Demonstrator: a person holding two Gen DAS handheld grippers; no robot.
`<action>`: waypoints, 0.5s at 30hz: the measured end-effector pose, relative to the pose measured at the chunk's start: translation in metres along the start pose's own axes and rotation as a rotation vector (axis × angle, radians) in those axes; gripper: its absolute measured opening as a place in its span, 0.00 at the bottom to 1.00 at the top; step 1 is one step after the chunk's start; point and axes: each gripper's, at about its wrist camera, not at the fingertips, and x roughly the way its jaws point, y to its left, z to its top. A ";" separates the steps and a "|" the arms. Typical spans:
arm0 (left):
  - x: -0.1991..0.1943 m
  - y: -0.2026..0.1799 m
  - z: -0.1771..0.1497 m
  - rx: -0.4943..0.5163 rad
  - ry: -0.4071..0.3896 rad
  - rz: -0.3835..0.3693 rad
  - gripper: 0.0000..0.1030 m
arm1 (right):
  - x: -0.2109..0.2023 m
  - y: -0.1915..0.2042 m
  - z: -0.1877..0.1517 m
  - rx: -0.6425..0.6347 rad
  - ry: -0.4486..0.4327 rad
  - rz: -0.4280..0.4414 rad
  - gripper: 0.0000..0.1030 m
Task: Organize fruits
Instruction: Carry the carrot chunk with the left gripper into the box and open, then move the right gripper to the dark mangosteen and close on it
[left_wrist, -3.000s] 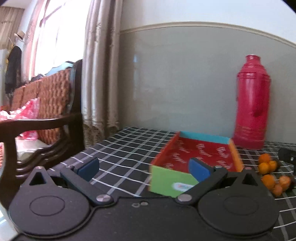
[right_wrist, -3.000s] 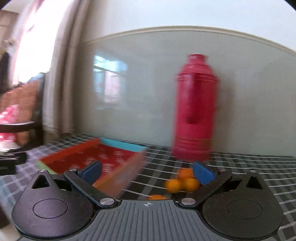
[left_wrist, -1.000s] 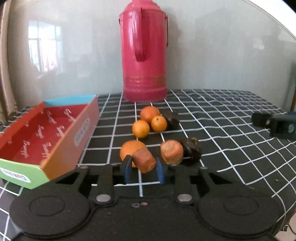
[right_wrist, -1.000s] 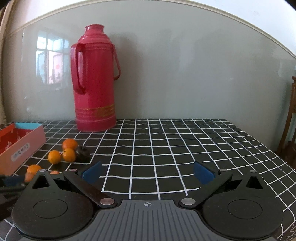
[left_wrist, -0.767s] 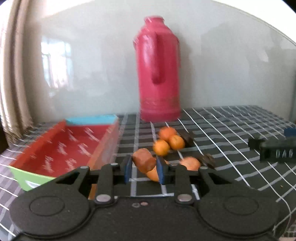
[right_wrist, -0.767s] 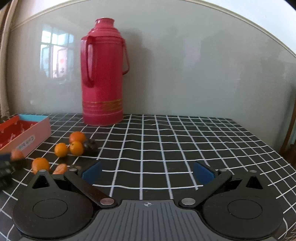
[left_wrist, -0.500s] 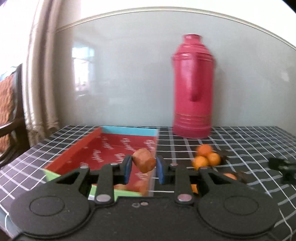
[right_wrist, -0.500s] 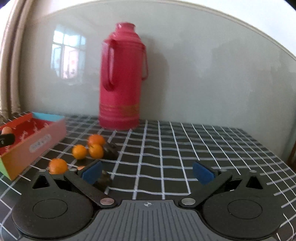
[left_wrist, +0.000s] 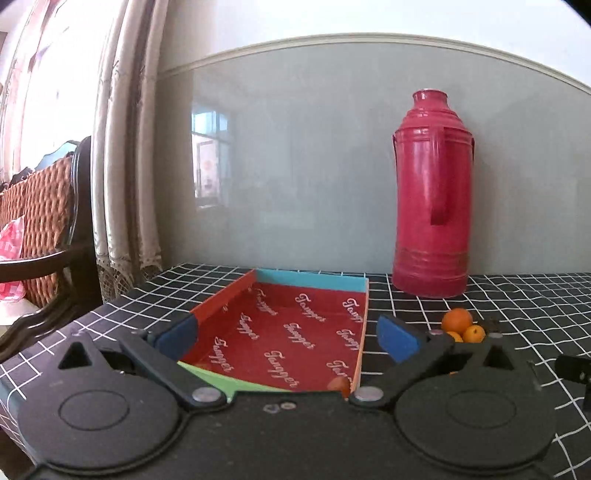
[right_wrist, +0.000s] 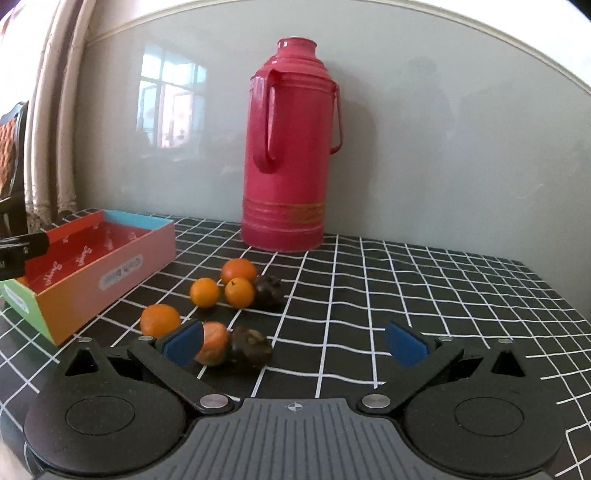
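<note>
Left tongs (left_wrist: 286, 336) spread wide, nothing between them, hanging over the near end of the red box (left_wrist: 291, 334). One orange fruit (left_wrist: 339, 385) sits inside the box at its near right corner. Right tongs (right_wrist: 293, 343) also wide apart, empty. Other oranges (right_wrist: 204, 292) and two dark fruits (right_wrist: 250, 348) lie loose on the checked desk (right_wrist: 424, 295), right of the box. Red thermos (right_wrist: 291, 147) stands behind the box's far right corner.
</note>
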 end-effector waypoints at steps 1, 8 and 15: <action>0.000 0.000 0.000 -0.001 0.007 0.001 0.94 | 0.000 0.001 -0.001 -0.004 0.005 0.001 1.00; 0.000 0.003 -0.004 -0.006 0.031 0.001 0.94 | -0.002 -0.003 -0.004 0.004 0.020 0.006 1.00; 0.000 0.001 -0.004 0.000 0.042 0.001 0.94 | -0.001 -0.007 -0.005 0.013 0.035 0.011 1.00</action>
